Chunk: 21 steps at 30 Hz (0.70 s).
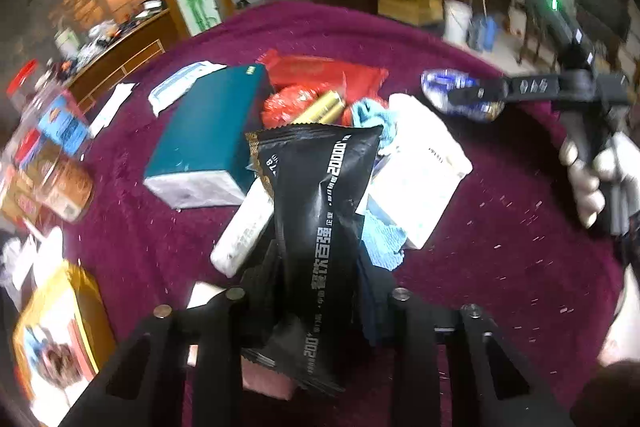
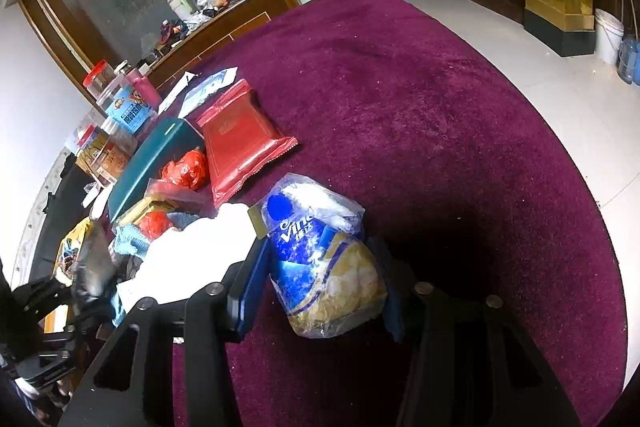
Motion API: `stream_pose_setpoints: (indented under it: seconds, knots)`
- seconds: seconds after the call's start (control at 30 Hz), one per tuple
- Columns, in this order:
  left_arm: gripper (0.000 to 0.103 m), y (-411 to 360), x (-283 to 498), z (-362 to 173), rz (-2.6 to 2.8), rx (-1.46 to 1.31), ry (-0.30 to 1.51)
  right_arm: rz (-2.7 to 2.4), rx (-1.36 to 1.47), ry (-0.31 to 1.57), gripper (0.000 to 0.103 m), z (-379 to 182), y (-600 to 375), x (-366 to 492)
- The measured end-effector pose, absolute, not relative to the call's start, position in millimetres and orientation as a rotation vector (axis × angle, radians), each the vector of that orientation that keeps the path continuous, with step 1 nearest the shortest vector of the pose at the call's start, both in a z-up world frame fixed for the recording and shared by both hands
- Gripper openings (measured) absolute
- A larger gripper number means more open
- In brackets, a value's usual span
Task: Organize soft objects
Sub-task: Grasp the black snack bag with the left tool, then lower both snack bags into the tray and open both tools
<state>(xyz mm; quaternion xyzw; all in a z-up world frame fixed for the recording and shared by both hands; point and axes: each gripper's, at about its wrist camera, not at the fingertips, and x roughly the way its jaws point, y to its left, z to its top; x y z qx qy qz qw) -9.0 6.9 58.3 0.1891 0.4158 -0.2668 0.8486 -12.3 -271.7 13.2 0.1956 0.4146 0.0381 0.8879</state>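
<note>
A black snack packet [image 1: 320,195] with white print stands upright between the fingers of my left gripper [image 1: 316,291], which is shut on its lower part above the pile. A crinkled blue-and-yellow tissue packet [image 2: 340,287] sits between the blue pads of my right gripper [image 2: 320,251], which press on both its sides just over the maroon cloth. In the left wrist view the right gripper [image 1: 468,99] shows at the far right with that blue packet [image 1: 444,83] at its tips, held by a white-gloved hand [image 1: 592,179]. The left gripper [image 2: 60,303] appears blurred at the lower left.
On the round maroon tablecloth [image 2: 440,107] lie a teal box [image 1: 208,131], a red packet [image 2: 244,139], a white packet [image 1: 416,167], a blue cloth [image 1: 384,239] and red wrapped items. Jars [image 1: 60,179] and a yellow box [image 1: 56,327] stand at the left edge.
</note>
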Motion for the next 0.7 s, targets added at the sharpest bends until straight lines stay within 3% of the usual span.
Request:
stream_pose_setpoints:
  seconds: [0.37, 0.7]
  knots:
    - [0.033, 90.9, -75.9, 103.4, -0.49, 0.068, 0.775, 0.063, 0.404, 0.832, 0.043, 17.3, -274.2, -15.6]
    - [0.033, 234.7, -114.5, 90.6, -0.187, -0.113, 0.816, 0.072, 0.423, 0.757, 0.043, 45.1, -268.6, -58.2]
